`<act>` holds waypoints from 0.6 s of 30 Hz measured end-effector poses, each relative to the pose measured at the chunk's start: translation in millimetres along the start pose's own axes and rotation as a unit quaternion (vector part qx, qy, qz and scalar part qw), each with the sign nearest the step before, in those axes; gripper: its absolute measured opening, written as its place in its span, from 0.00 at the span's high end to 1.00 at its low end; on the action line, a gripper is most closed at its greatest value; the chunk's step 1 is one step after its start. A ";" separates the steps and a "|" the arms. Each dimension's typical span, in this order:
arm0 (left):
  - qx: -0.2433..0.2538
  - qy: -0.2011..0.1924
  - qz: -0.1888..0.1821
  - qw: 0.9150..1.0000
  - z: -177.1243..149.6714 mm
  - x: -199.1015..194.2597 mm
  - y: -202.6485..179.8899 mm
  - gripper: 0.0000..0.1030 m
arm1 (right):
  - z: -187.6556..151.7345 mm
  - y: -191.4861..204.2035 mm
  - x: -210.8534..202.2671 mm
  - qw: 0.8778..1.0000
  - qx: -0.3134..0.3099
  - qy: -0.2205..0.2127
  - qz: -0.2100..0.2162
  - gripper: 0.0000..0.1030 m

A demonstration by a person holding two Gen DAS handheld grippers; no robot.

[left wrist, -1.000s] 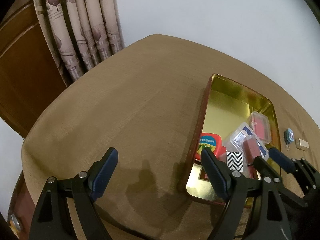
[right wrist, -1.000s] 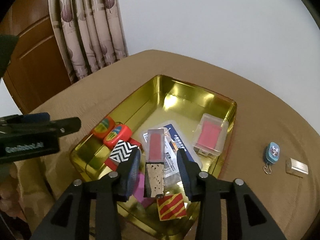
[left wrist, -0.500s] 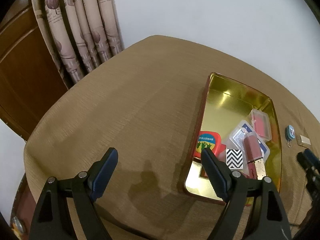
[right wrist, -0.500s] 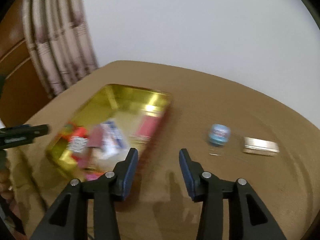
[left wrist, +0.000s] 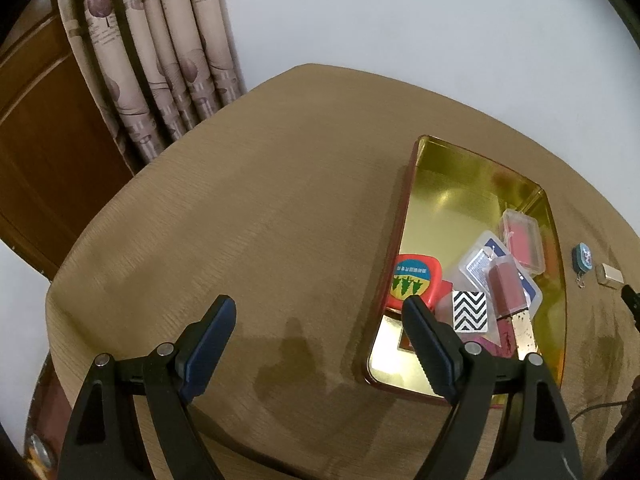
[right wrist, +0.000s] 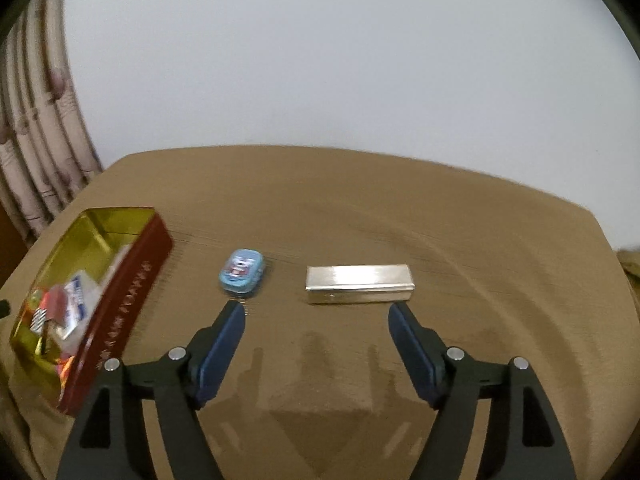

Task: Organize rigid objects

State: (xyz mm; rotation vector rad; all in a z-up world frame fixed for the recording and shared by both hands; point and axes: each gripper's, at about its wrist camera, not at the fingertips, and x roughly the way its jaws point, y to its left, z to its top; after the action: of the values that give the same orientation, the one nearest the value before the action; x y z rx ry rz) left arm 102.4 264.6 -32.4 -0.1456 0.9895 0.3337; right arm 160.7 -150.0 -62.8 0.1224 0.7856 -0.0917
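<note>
A gold tin tray (left wrist: 452, 172) (right wrist: 96, 228) with red outer walls holds several small things: an orange tape measure (left wrist: 414, 278), clear cases, a zigzag card (left wrist: 470, 311) and a pink-and-gold bar (left wrist: 508, 288). On the brown tablecloth to its right lie a blue keychain (right wrist: 241, 270) (left wrist: 582, 256) and a silver metal box (right wrist: 359, 283) (left wrist: 609, 275). My right gripper (right wrist: 316, 312) hovers just in front of the silver box, its jaws opening wide with nothing between them. My left gripper (left wrist: 320, 310) stands open and empty over the cloth at the tray's left edge.
The cloth-covered table (left wrist: 260, 200) backs onto a white wall. Patterned curtains (left wrist: 160, 60) and a wooden door (left wrist: 36, 120) stand at the far left. A cable (left wrist: 592, 408) trails at the near right.
My right gripper let go of the pink-and-gold bar in the tray, swung right to the silver box, and spread its jaws. The left gripper has stayed put.
</note>
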 end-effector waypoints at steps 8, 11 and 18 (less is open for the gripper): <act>0.004 0.000 0.000 1.000 -1.0 1.0 -3.6 0.20 | 10.5 -4.9 38.2 0.992 0.113 0.030 -0.036 0.26; 0.007 0.001 0.000 1.000 -1.2 1.8 -5.0 0.20 | 19.8 -5.1 48.2 0.985 0.153 0.034 -0.067 0.26; 0.006 0.002 0.000 1.000 -1.0 2.7 -5.5 0.20 | 33.4 -5.1 77.6 0.975 0.185 0.054 -0.115 0.26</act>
State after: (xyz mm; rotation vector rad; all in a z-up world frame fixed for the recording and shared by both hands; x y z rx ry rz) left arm 104.9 259.8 -35.4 -0.1351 0.9946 0.3268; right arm 238.0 -162.7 -94.9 0.3924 0.8827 -0.4546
